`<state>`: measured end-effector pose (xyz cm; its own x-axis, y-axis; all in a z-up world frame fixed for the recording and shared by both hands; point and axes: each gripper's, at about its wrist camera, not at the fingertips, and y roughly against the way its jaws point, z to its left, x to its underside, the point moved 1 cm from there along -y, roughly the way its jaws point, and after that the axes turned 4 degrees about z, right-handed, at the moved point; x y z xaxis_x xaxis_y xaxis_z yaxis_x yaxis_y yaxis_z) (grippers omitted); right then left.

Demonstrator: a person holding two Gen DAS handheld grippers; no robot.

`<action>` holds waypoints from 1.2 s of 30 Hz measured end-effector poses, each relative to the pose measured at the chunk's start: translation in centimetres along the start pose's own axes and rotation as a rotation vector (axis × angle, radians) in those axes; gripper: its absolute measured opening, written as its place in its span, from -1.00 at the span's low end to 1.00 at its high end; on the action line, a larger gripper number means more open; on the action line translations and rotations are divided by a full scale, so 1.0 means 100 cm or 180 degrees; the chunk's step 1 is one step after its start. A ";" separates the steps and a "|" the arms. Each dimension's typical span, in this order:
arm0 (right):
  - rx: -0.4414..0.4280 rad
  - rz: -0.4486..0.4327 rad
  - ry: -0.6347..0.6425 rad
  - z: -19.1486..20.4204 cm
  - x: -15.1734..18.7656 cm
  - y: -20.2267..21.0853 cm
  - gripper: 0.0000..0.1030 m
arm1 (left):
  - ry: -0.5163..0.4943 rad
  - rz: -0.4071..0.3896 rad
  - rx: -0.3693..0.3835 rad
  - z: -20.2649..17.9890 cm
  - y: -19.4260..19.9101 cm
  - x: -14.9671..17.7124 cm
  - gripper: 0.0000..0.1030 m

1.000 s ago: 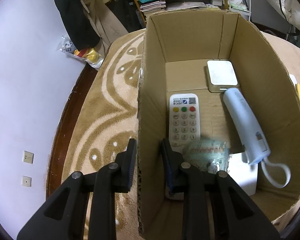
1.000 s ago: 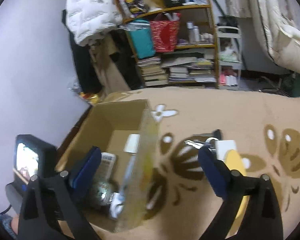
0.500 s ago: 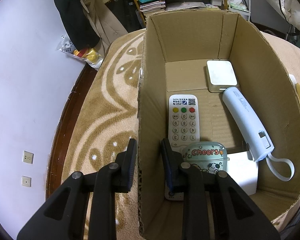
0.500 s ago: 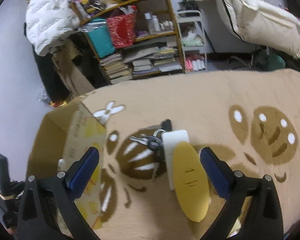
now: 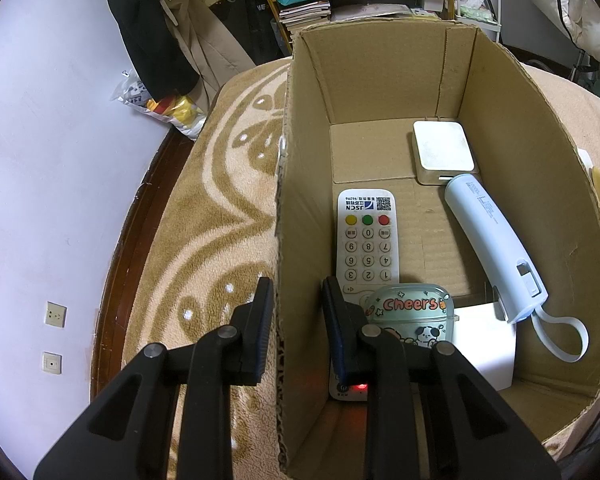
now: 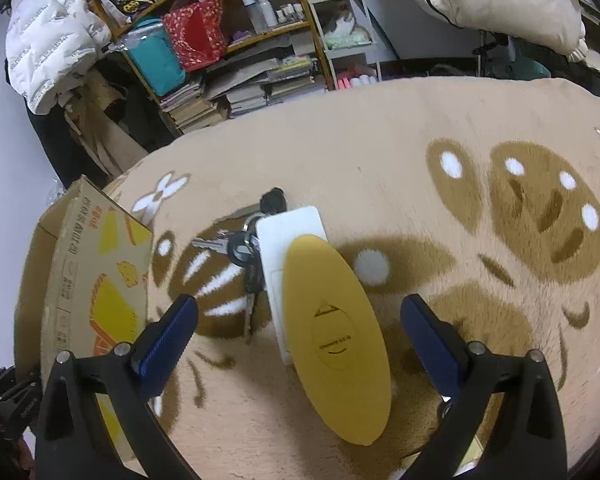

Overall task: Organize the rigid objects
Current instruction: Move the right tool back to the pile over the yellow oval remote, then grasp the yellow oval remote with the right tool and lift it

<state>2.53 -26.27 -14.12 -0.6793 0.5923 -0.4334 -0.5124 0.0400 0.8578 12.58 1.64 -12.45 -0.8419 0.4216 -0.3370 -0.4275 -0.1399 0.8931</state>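
My left gripper straddles the cardboard box wall, pads not quite pinching, steadying it so drops land inside. My right gripper is spread wide over the yellow oval case on the blanket, next pickup I'd guess

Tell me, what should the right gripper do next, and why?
Probably lower the open right gripper and close its fingers on the yellow oval piece. It lies between them on the blanket, outside the cardboard box, atop a white block beside keys.
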 end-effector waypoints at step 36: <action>0.0149 0.0101 -0.0345 -0.024 0.007 -0.011 0.19 | -0.0001 0.0005 0.0005 0.001 -0.002 0.000 -0.51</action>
<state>1.36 -27.84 -16.00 -0.6327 0.6773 -0.3755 -0.4647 0.0558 0.8837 12.67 1.76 -12.57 -0.8425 0.4215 -0.3354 -0.4255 -0.1390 0.8942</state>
